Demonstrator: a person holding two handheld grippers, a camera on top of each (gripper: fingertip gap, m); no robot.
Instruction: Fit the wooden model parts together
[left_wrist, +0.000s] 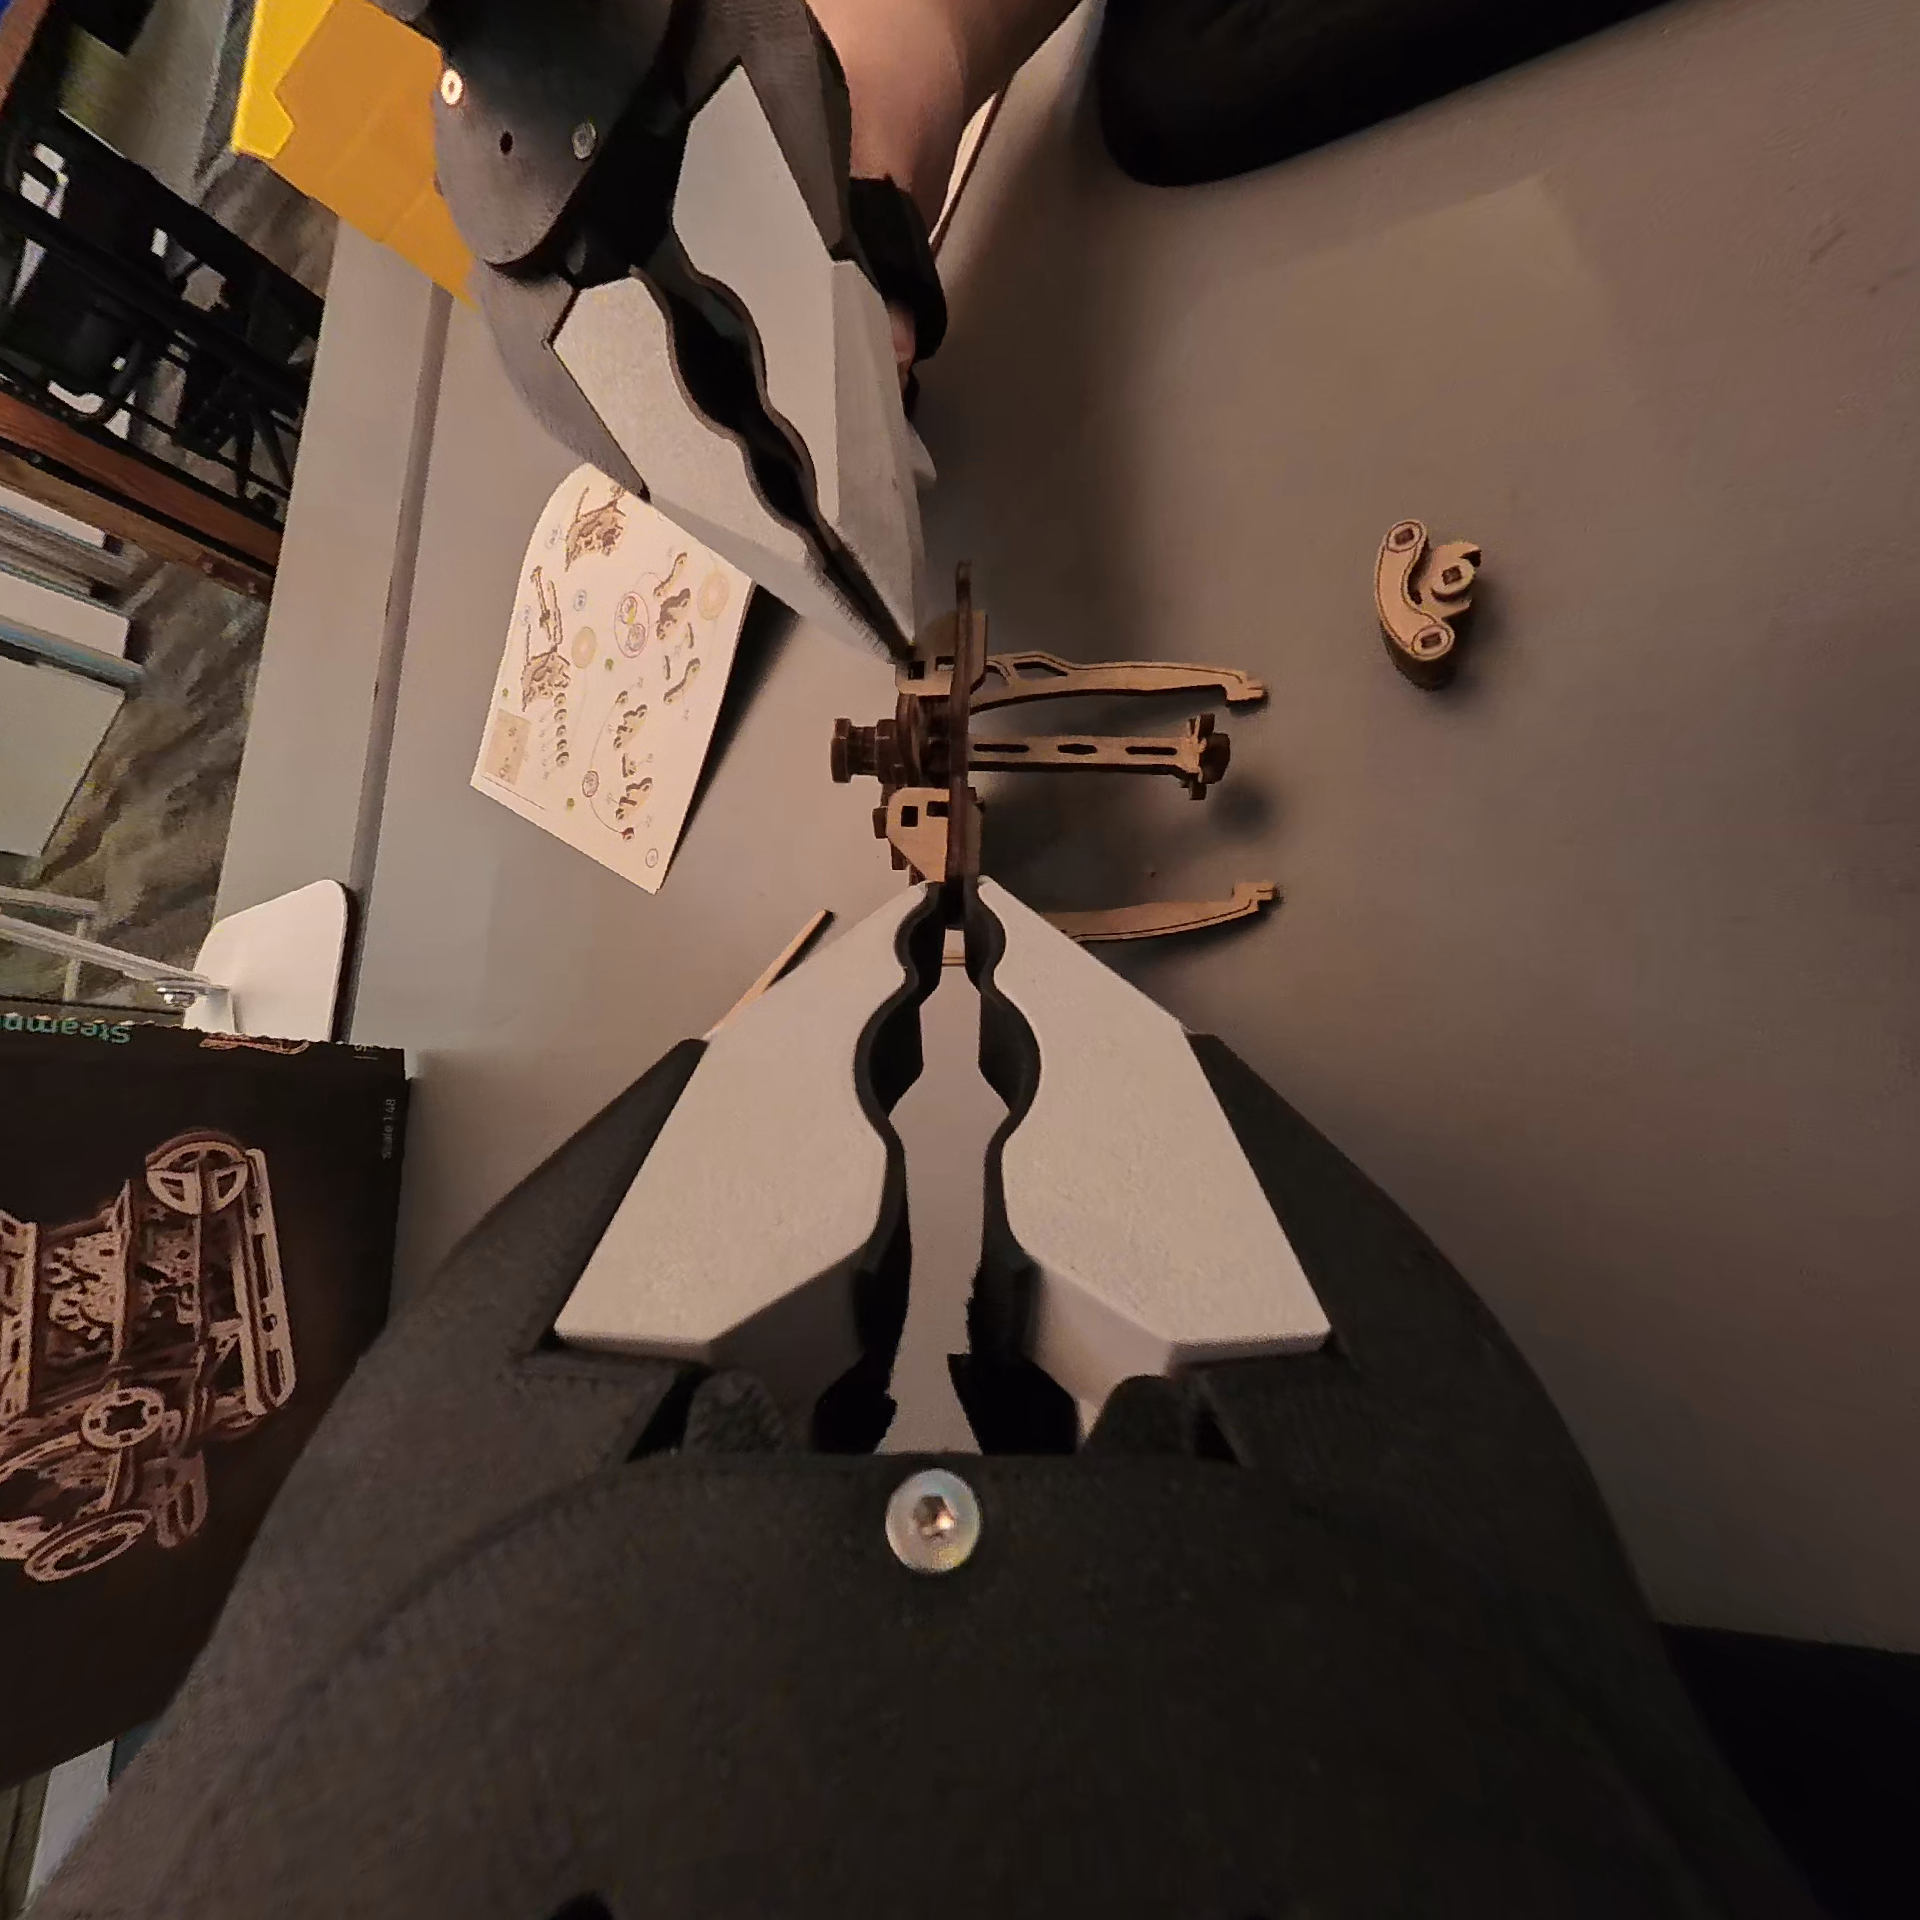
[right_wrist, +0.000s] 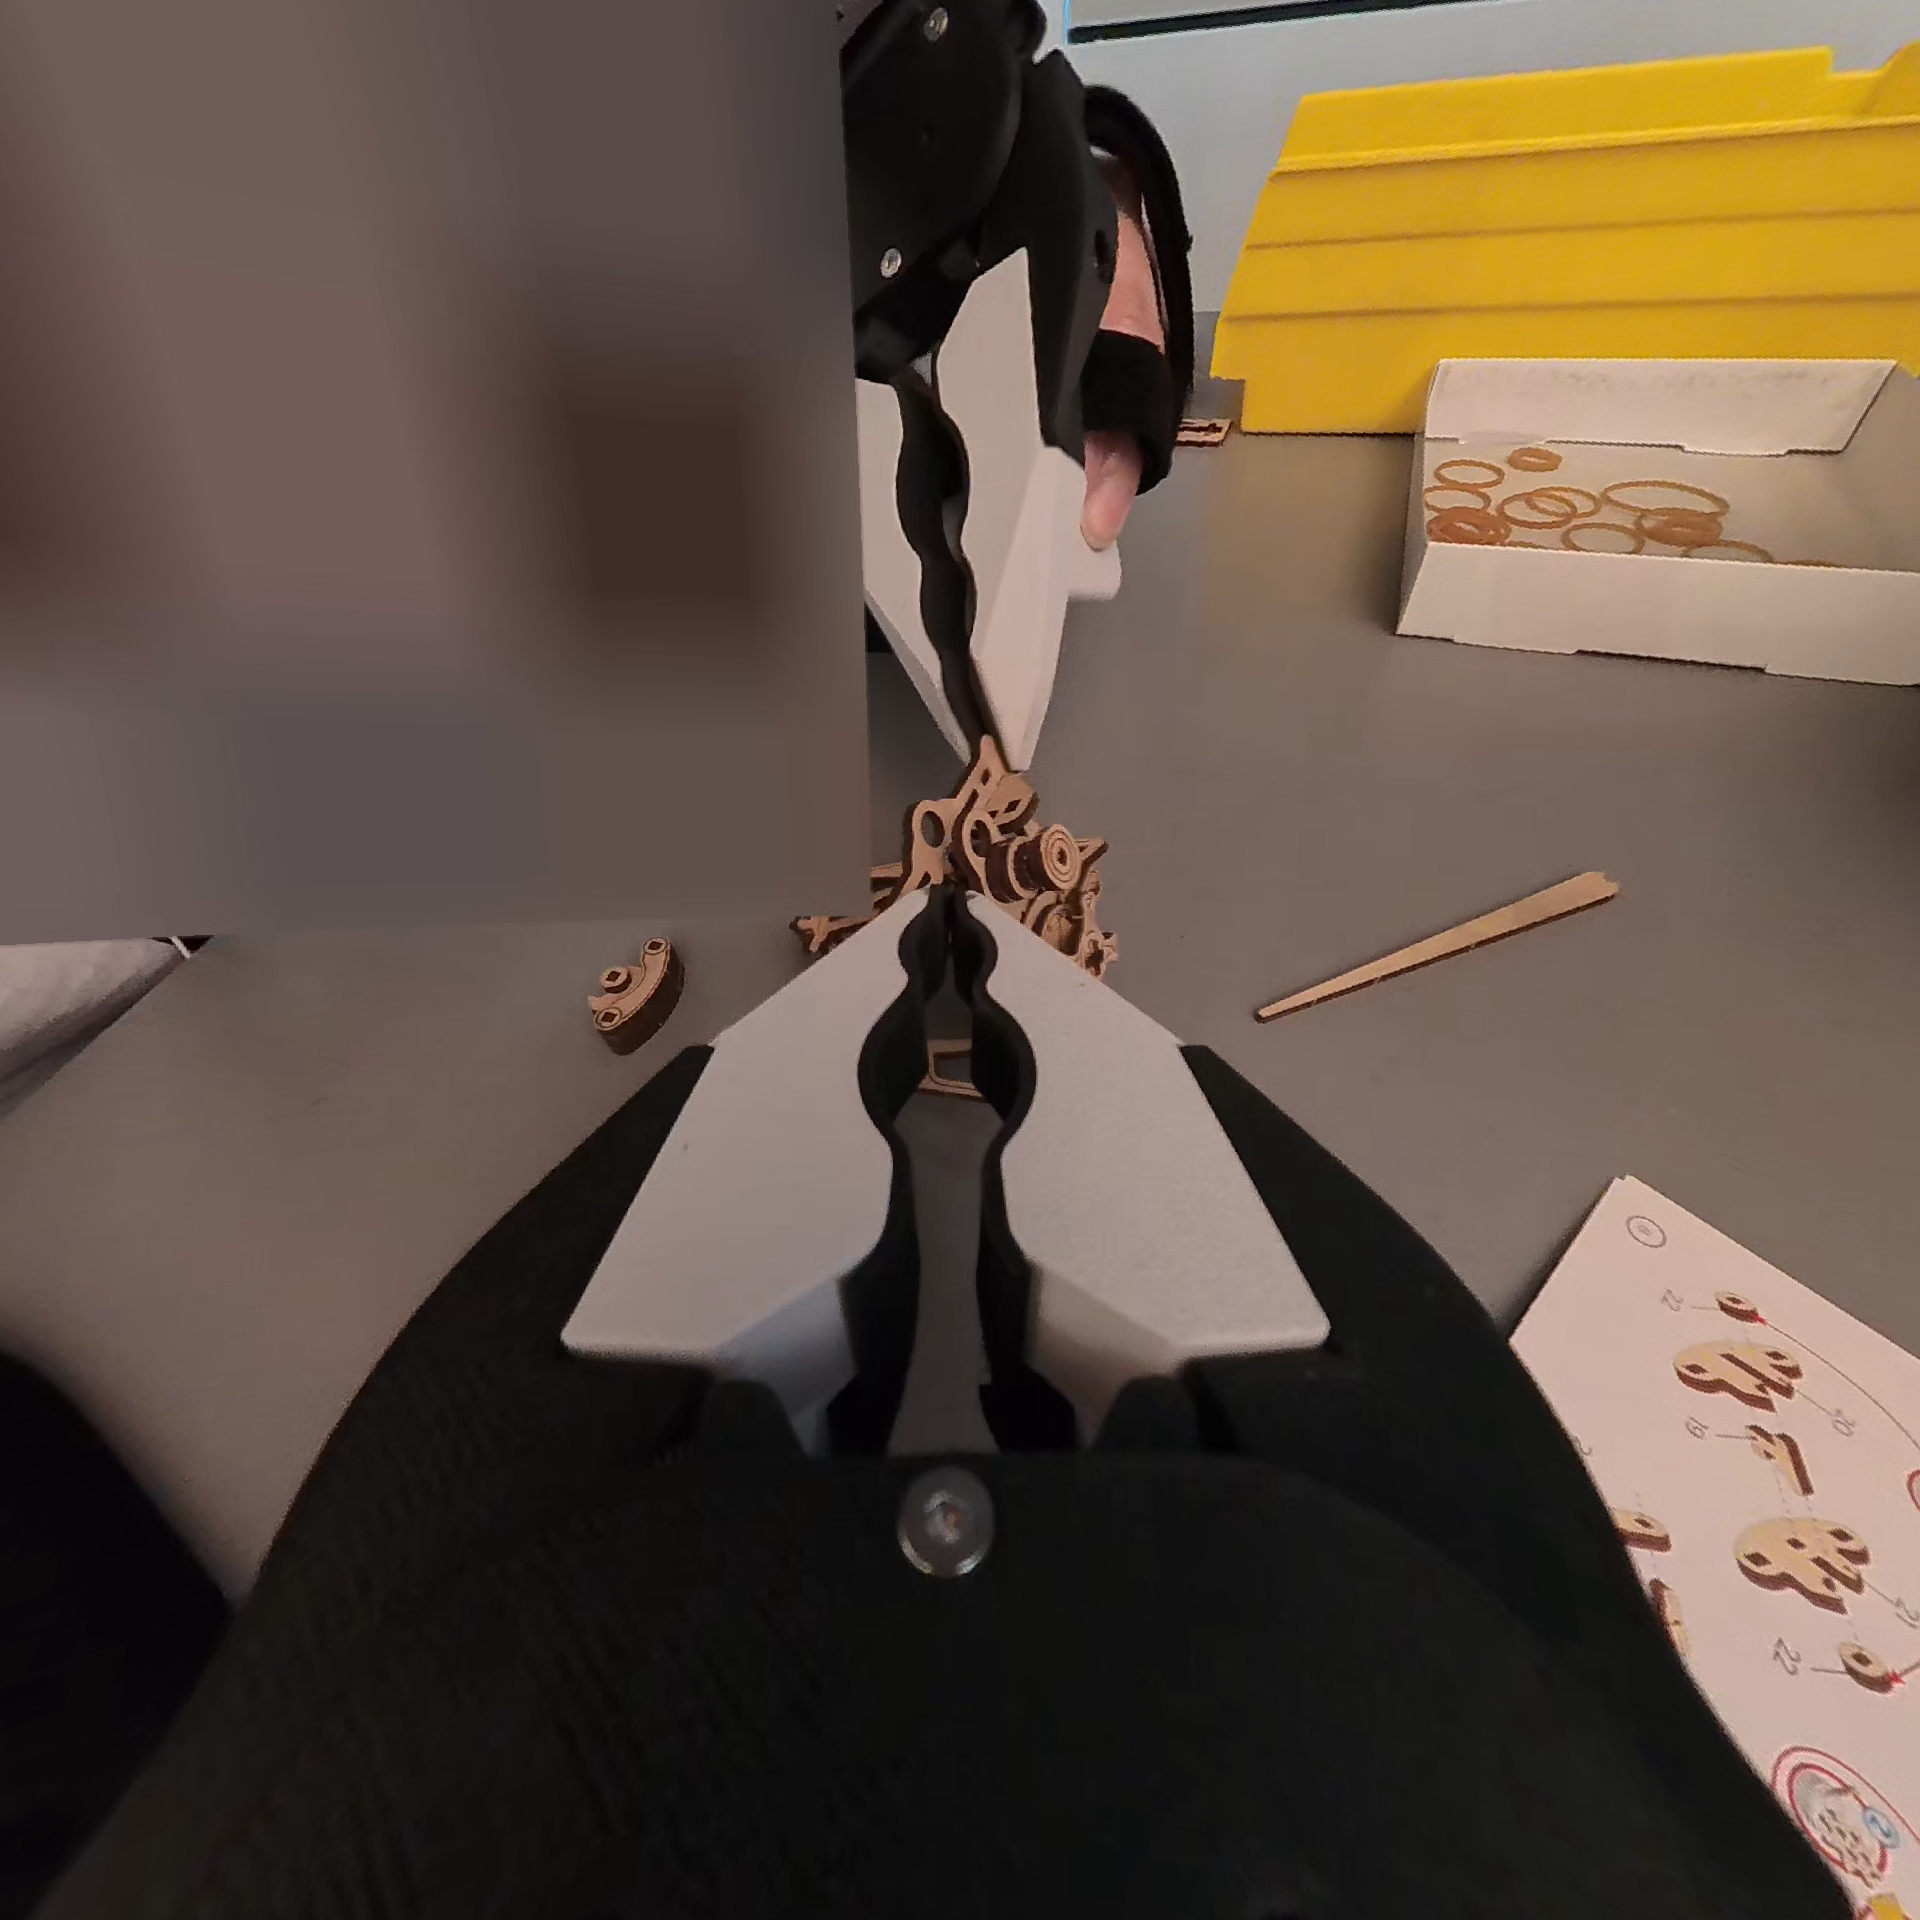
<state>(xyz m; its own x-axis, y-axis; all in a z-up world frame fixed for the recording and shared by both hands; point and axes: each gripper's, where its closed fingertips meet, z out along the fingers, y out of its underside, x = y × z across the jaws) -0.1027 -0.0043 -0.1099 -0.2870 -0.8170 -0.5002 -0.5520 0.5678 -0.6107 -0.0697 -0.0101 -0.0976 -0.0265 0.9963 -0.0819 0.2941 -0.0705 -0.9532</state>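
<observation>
Resting on the grey table (right_wrist: 1351, 790), the wooden model (left_wrist: 940, 743) is being pinched by the left gripper (left_wrist: 948, 902) and right gripper (left_wrist: 902, 649) on opposite edges of its thin dark plate; three slender arms are projecting beyond it, with a curved wooden piece (left_wrist: 1423, 603) lying well apart.

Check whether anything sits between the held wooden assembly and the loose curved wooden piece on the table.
Nothing visible does. Both the left gripper and right gripper clamp the wooden assembly; only bare grey table separates it from the curved piece.
</observation>
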